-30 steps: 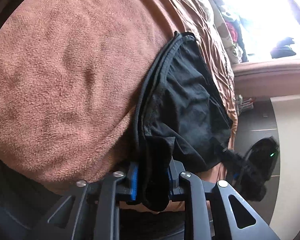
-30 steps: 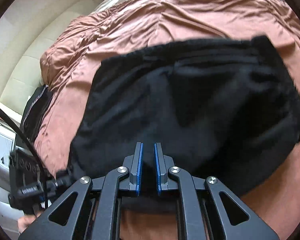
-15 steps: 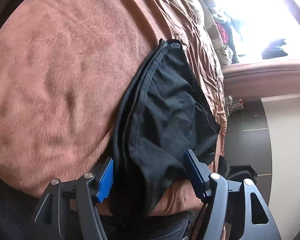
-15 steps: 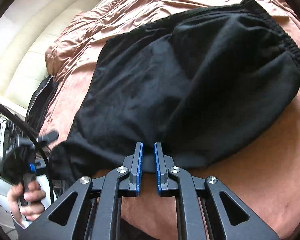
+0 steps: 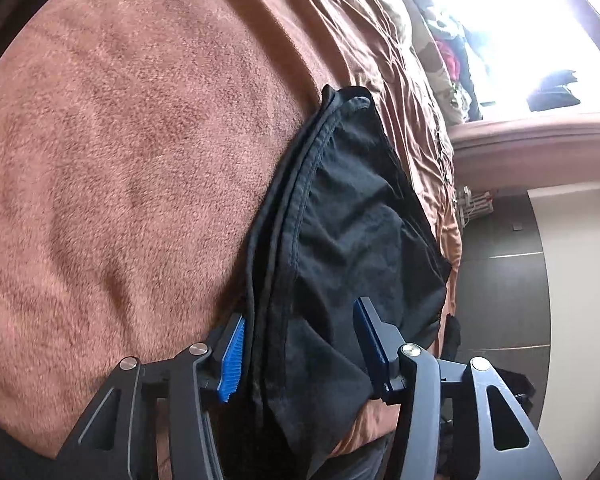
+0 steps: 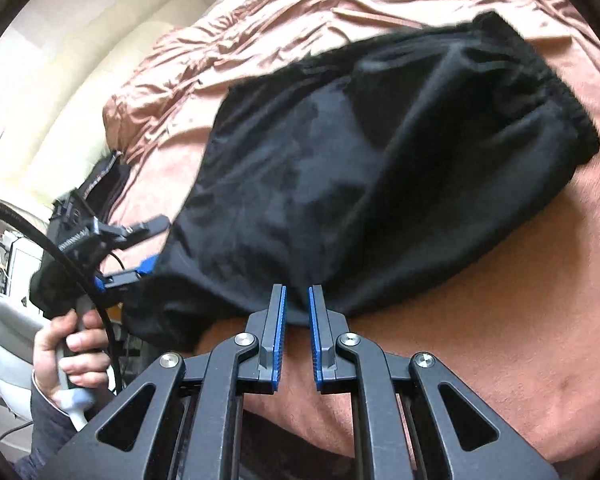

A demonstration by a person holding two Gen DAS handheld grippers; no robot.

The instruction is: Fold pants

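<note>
Pants [image 6: 372, 168], black, folded, lie on the brown blanket [image 6: 500, 340], long axis running away from my left gripper [image 5: 298, 350], whose wide jaws straddle their near end; my right gripper [image 6: 297, 336], jaws narrow, apparently releasing the side hem, is nearer

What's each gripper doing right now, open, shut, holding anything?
Left gripper: open, black pants lying loose between its fingers.
Right gripper: slightly open at the pants' edge, gripping nothing.
</note>
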